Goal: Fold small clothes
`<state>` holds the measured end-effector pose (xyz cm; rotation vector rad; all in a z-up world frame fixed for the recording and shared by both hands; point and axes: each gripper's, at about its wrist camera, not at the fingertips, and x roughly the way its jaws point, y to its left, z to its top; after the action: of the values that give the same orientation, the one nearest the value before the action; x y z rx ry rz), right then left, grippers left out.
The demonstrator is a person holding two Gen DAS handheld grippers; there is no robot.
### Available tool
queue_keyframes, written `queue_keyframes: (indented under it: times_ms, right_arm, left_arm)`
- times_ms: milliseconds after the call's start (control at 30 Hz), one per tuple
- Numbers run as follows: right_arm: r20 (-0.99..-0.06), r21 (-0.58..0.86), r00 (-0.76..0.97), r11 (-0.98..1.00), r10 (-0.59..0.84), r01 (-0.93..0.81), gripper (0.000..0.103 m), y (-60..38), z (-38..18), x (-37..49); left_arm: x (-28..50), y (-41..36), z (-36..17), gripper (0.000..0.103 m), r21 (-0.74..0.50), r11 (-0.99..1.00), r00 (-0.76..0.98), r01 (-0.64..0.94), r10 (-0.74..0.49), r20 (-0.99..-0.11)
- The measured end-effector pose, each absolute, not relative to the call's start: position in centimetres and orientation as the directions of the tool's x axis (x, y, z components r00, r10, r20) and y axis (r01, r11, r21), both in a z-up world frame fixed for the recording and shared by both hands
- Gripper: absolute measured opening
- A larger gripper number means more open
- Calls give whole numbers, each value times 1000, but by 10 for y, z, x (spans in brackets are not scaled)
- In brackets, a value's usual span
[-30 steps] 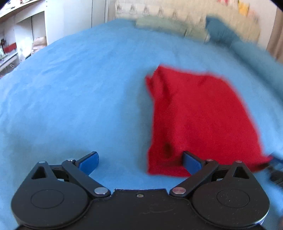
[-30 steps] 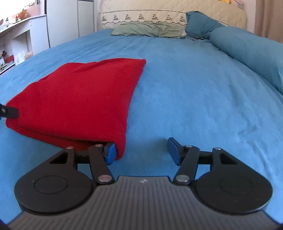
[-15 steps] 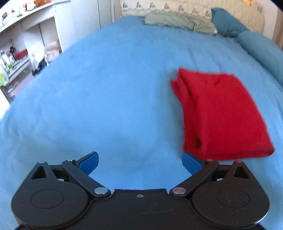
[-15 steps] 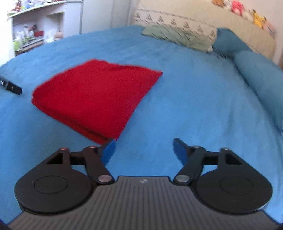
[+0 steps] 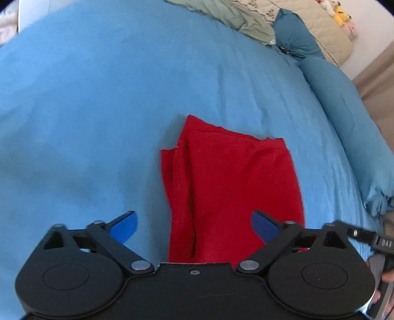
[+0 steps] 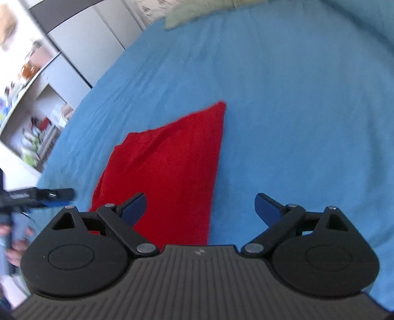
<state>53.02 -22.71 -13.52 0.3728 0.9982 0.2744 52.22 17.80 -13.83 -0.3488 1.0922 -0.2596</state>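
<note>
A folded red garment point(image 5: 231, 187) lies flat on the blue bedspread point(image 5: 98, 98). It also shows in the right wrist view point(image 6: 170, 172). My left gripper point(image 5: 194, 226) is open and empty, held above the garment's near end. My right gripper point(image 6: 200, 209) is open and empty, held above the garment's near right edge. Part of the right gripper point(image 5: 364, 236) shows at the right edge of the left wrist view. The left gripper's tip point(image 6: 44, 195) shows at the left of the right wrist view. Neither gripper touches the cloth.
Green pillows point(image 5: 236, 19), a teal cushion point(image 5: 295, 37) and a long blue bolster point(image 5: 349, 128) lie at the head and right side of the bed. White shelves point(image 6: 29, 103) stand to the left. A beige headboard point(image 5: 320, 27) is behind the pillows.
Both grippers have let the garment lie and lifted up and back from it. They now look down on it from higher, and both views have tilted.
</note>
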Motion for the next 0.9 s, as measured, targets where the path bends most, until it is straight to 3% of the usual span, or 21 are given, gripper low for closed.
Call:
queue_keyframes:
  times_ms: [67,133,167,267,333,433,567,900]
  right_arm:
    - [-772,442,491,896,403,-42,102,-224,-149,536]
    - [-774,466,467,884,428,-38,92,-221,-162,541]
    - [-769,486,457,873,447,-38,86,-220,-169,543]
    - [-760,514,445,857,473,-34,80,-218,-182,550]
    - [-746,531,452,846,489,-39,76,-217,-188,553]
    - [-735,549,461,835,498,-27,59,-214,-190,555]
    - [-744,500,487,865,457,-47,43,-205,-181,549]
    - [-713,497,529,864,460,-82,39,-214,-119,502]
  left_arm:
    - [531,177,-157,81,-436,900,418,22,-405,-813]
    - [536,172,-171,74,-459,888,402,13,-425,-811]
    - [537,170,-178,72,-461,887,398,16,-428,-811]
    - [536,167,-179,69,-466,884,424,34,-435,-794]
    - [538,170,-179,56,-474,880,425,42,-445,-788]
    - [538,167,-180,45,-467,883,428,42,-438,-790]
    - [535,163,-172,27,-447,894,451,42,-416,-790]
    - [486,128,-116,23,-366,922,498,129,-379,-780]
